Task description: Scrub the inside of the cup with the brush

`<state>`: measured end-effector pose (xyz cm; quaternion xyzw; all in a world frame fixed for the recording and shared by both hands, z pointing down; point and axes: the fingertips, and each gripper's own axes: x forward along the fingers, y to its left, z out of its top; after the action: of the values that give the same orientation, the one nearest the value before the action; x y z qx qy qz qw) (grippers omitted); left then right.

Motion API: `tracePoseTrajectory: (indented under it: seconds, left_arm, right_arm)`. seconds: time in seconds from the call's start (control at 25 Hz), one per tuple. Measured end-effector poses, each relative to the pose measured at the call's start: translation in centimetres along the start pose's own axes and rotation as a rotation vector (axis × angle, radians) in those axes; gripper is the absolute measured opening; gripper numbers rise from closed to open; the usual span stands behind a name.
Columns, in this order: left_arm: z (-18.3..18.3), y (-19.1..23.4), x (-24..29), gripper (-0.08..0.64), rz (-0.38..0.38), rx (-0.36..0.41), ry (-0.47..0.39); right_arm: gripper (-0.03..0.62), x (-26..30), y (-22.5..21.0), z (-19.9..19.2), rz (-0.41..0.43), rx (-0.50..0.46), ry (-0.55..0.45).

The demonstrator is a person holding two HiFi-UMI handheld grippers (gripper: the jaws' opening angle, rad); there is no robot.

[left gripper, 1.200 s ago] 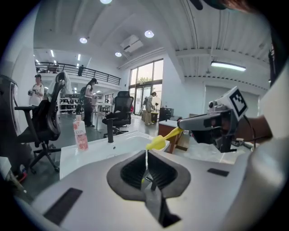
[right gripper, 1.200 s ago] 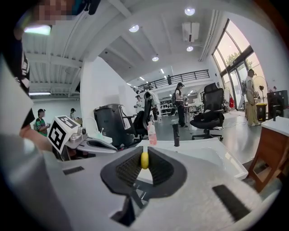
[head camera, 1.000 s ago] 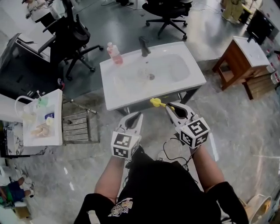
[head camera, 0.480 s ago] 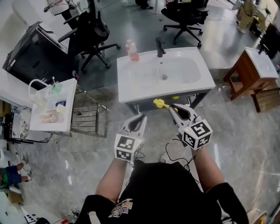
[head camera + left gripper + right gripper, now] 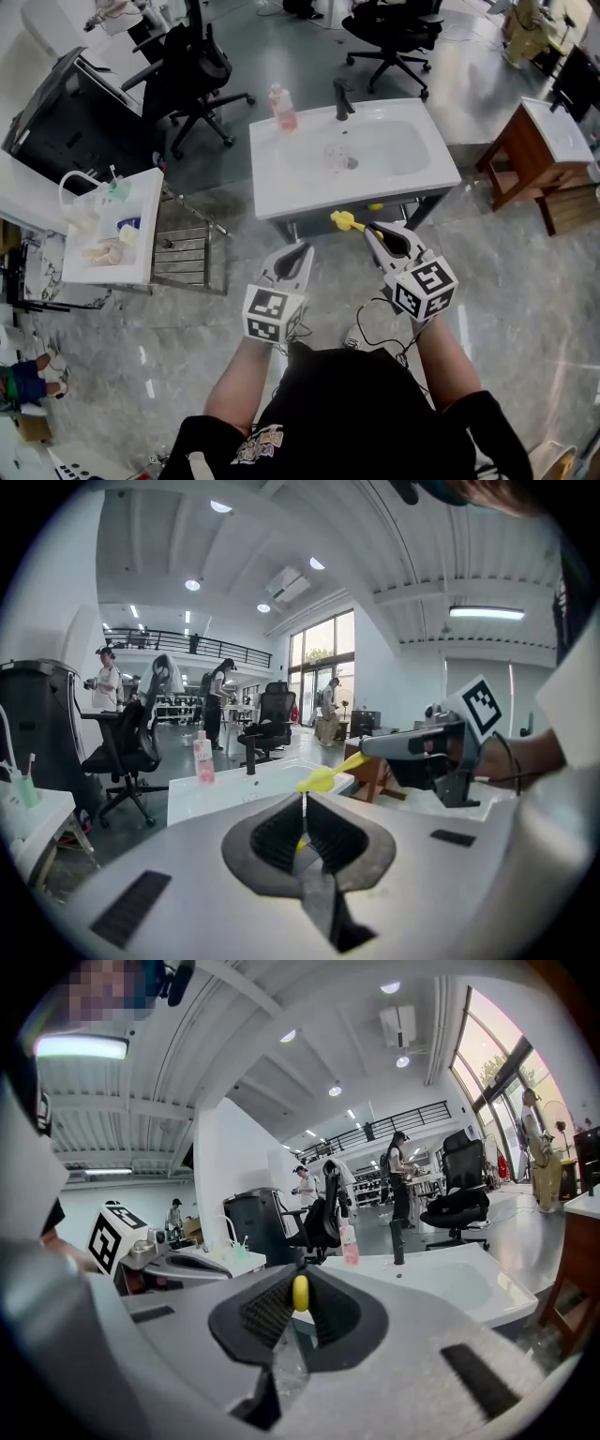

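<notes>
The right gripper (image 5: 300, 1290) is clenched on the yellow brush (image 5: 345, 221), whose head pokes out past the jaws toward the front edge of the sink (image 5: 427, 173). The left gripper (image 5: 304, 803) is squeezed together with nothing in it (the yellow glimpsed through its slit is the brush beyond). Both hang side by side, apart from each other, just short of the sink's near edge and over the grey floor (image 5: 525, 281). The left one sits a little further back from the sink.

The way from the jaws to the sink's front edge is open, and the wide white basin has bare room all round. A faint clear shape (image 5: 335, 157) stands in the basin beside the drain, likely the cup, though it is too glassy to be sure. On the sink's far rim rise a black tap (image 5: 344, 97) and, to its left, a pink bottle (image 5: 283, 111). Left of the sink are a metal rack (image 5: 187, 253) and a white bench (image 5: 141, 262) with small things on it. A wooden stand (image 5: 511, 141) is to the right, and 2 office chairs (image 5: 197, 66) stand beyond.
</notes>
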<state>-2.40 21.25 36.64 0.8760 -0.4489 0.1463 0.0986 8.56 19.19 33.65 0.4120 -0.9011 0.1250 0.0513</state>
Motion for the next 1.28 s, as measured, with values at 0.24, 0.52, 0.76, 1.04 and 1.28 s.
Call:
tracePoseTrajectory:
  seconds: [0.24,0.52,0.76,1.04,1.28]
  left_arm:
    - [0.2,-1.0,0.4,0.012,-0.026,0.01,0.009]
    - [0.4,-2.1,0.6,0.012,-0.033,0.005,0.004]
    - [0.3,-3.2,0.5,0.013,-0.036,0.0,-0.002]
    - [0.4,-4.0,0.4,0.012,-0.042,0.005,-0.02]
    - [1.0,-4.4,0.2,0.012,-0.052,0.006,-0.03]
  right_arm:
    - [0.037,-0.6,-0.3,-0.1,-0.013,0.008,0.003]
    - [0.037,-1.8,-0.5,-0.5,-0.02,0.01,0.001]
    - [0.037,-2.7,-0.5,-0.8,-0.016,0.007,0.005]
    - [0.037,-3.3,-0.4,-1.0,-0.02,0.003,0.002]
    - [0.037,-3.8,0.0,-0.8,-0.028,0.0,-0.002]
